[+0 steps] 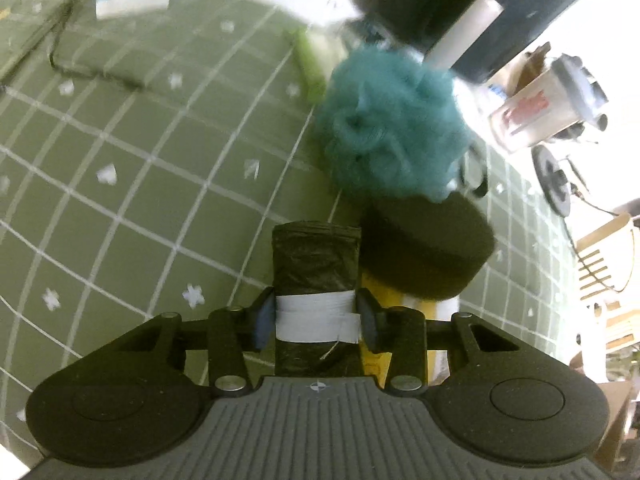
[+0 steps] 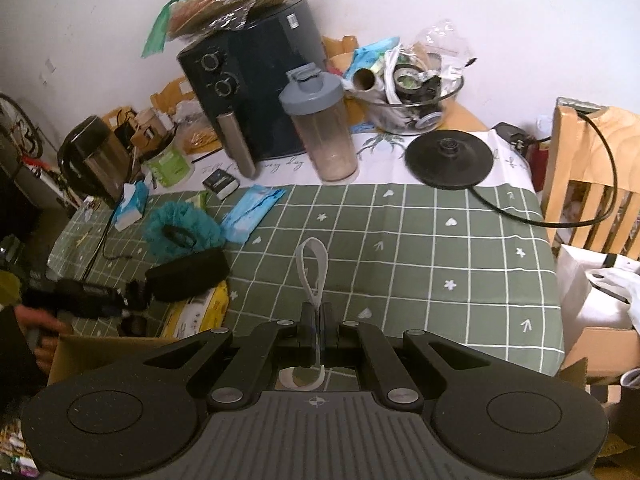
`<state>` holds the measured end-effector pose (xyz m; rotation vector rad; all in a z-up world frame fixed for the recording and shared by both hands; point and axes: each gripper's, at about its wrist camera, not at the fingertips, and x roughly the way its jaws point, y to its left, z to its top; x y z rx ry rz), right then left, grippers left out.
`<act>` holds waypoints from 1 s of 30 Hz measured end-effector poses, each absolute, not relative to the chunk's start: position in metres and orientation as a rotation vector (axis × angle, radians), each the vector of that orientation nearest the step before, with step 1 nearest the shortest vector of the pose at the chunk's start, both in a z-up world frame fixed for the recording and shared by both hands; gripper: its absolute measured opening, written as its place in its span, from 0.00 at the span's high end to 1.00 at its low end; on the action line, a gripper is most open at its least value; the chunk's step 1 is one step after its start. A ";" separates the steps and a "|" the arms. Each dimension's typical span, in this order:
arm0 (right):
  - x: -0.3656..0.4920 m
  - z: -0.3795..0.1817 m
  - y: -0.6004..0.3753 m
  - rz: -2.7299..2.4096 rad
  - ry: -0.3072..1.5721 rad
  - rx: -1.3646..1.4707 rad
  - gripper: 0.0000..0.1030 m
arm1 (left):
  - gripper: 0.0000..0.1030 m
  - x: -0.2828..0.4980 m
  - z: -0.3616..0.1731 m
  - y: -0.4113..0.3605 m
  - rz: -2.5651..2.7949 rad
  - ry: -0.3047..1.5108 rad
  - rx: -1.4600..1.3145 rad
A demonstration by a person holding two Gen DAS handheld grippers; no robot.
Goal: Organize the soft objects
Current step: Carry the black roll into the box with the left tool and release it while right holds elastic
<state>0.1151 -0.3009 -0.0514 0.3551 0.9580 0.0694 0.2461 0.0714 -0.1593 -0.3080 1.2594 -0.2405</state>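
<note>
- The roll of black bags (image 1: 316, 276), bound by a white paper band (image 1: 316, 318), lies with its long axis running straight away from the left wrist camera, its far end pointing up the green checked tablecloth (image 1: 140, 168).
- The left gripper (image 1: 317, 320) has both pads against the banded part of the roll, one on each side, so it is clamped on the roll.
- Just right of the roll sits a black round sponge (image 1: 428, 248), touching or nearly touching it; under the sponge's near edge a yellow packet (image 1: 384, 300) shows.
- Beyond the sponge, farther from the roll, lies a teal mesh bath pouf (image 1: 392, 124), blurred.
- The right gripper (image 2: 319, 320), well right of the roll, has its jaws closed tight on a thin grey loop strap (image 2: 313, 268) that stands up and away from the fingers.
- In the right wrist view, the left gripper with the roll (image 2: 132, 300) appears at the table's left, just above a cardboard box (image 2: 100, 348).
- Far behind the roll along the white wall stand a dark air fryer (image 2: 260, 80), a shaker bottle (image 2: 324, 124), a kettle base (image 2: 448, 156) and a glass bowl (image 2: 412, 96) of clutter.
- A wooden chair (image 2: 592, 168) stands at the table's right end.
</note>
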 end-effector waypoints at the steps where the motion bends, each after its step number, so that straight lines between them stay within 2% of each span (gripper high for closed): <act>1: 0.115 -0.050 -0.299 0.078 0.957 0.353 0.96 | 0.60 0.244 -0.153 0.073 -0.243 1.241 -0.303; 11: 0.118 -0.027 -0.279 0.202 0.946 0.347 0.96 | 0.60 0.232 -0.101 0.075 -0.247 1.104 -0.291; 30: 0.105 -0.017 -0.265 0.340 0.937 0.389 0.96 | 0.60 0.159 -0.034 0.071 -0.263 0.980 -0.317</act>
